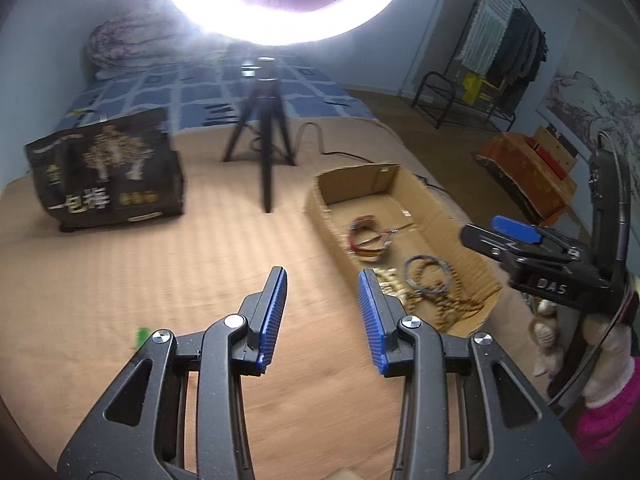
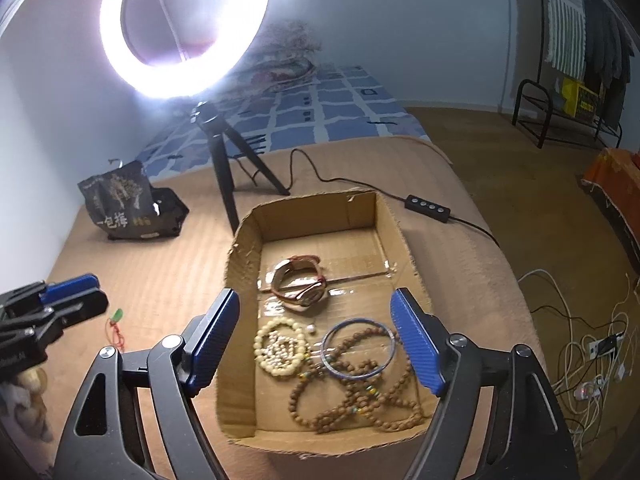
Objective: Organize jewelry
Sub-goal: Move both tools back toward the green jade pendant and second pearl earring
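Observation:
An open cardboard box (image 2: 244, 248) lies on the tan bedcover. In it are a brown-strapped watch (image 2: 298, 284), a cream bead bracelet (image 2: 280, 348), a blue bangle (image 2: 358, 346) and brown bead strands (image 2: 360, 400). My right gripper (image 2: 315, 294) hovers above the box, open wide with nothing between its pads; it also shows at the right edge of the left wrist view as the right gripper (image 1: 480, 227). My left gripper (image 1: 323, 276) stands open and empty over the bedcover, left of the box (image 1: 420, 200). A green pendant (image 2: 117, 315) on a red cord lies on the cover beside the left gripper (image 2: 102, 291).
A lit ring light (image 2: 184, 24) on a black tripod (image 2: 228, 168) stands behind the box. A black printed bag (image 2: 128, 208) sits at the far left. A cable with a switch box (image 2: 427, 208) runs past the box. Loose cables (image 2: 592, 360) lie on the floor at right.

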